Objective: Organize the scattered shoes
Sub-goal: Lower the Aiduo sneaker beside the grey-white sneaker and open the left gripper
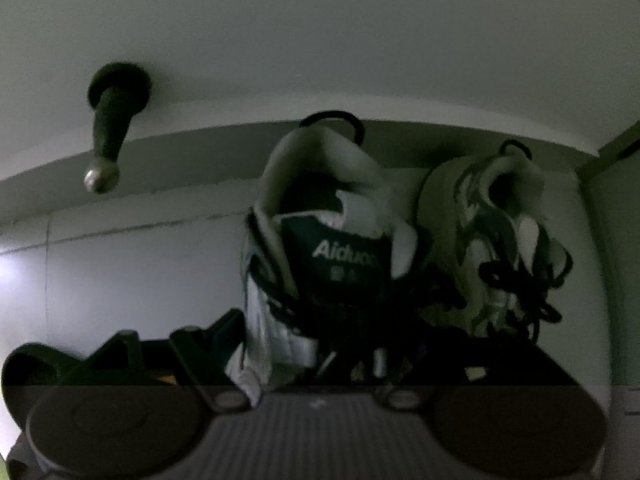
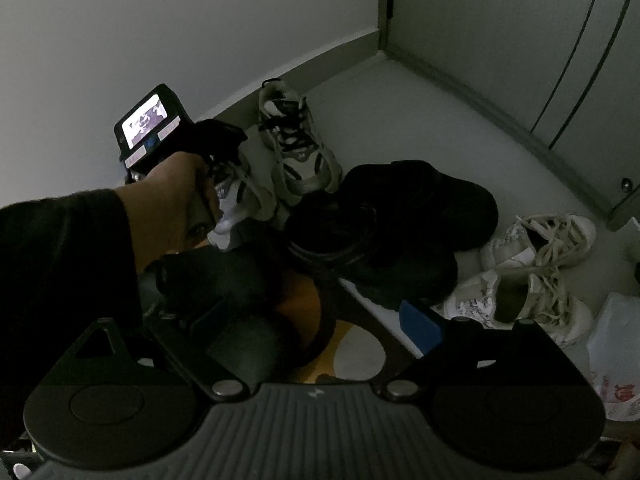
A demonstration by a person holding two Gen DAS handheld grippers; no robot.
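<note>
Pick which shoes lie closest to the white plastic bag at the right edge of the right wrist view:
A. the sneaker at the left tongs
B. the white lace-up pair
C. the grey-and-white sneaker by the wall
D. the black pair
B: the white lace-up pair lies right beside the plastic bag, while the black pair sits further left towards the middle of the floor.
</note>
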